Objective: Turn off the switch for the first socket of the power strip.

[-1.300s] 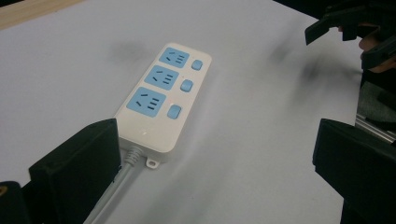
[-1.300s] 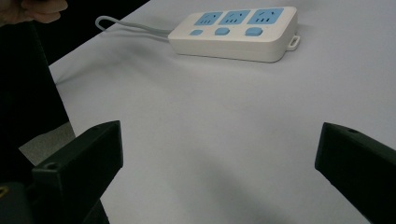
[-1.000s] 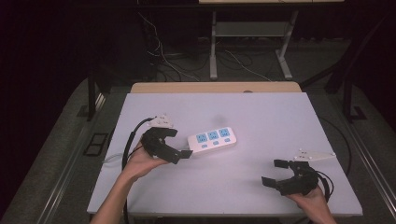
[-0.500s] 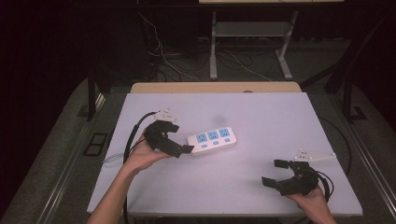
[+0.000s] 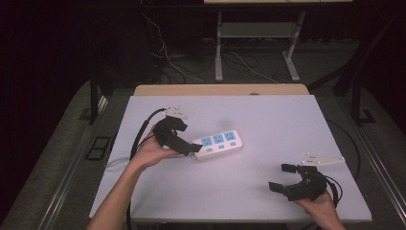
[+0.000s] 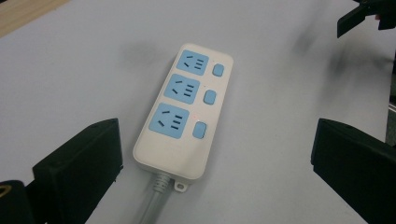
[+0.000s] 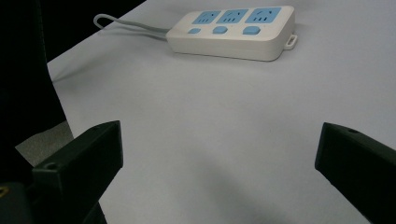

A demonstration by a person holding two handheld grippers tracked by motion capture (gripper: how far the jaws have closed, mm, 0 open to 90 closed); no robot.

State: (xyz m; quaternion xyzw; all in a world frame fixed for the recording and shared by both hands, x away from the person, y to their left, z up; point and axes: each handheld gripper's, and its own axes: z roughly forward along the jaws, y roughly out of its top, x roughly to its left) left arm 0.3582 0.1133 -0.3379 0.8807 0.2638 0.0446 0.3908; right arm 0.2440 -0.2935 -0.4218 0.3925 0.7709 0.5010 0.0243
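I've got the left gripper [image 6: 215, 154] spread wide at the power strip [image 6: 184, 112] (rigid, smooth plastic, light); I'd grab across its cord end. Right gripper [image 7: 219, 154] wide too.

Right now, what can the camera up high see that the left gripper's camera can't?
The high view takes in the whole table, the person's forearms, the floor cables behind, and the left gripper hanging over the cord end of the power strip. The left gripper view brings the strip's details close: three blue sockets, a blue switch beside each, and the grey cord leaving its near end. Both views show the white strip lying flat on the table, and the right gripper open, off to the side.
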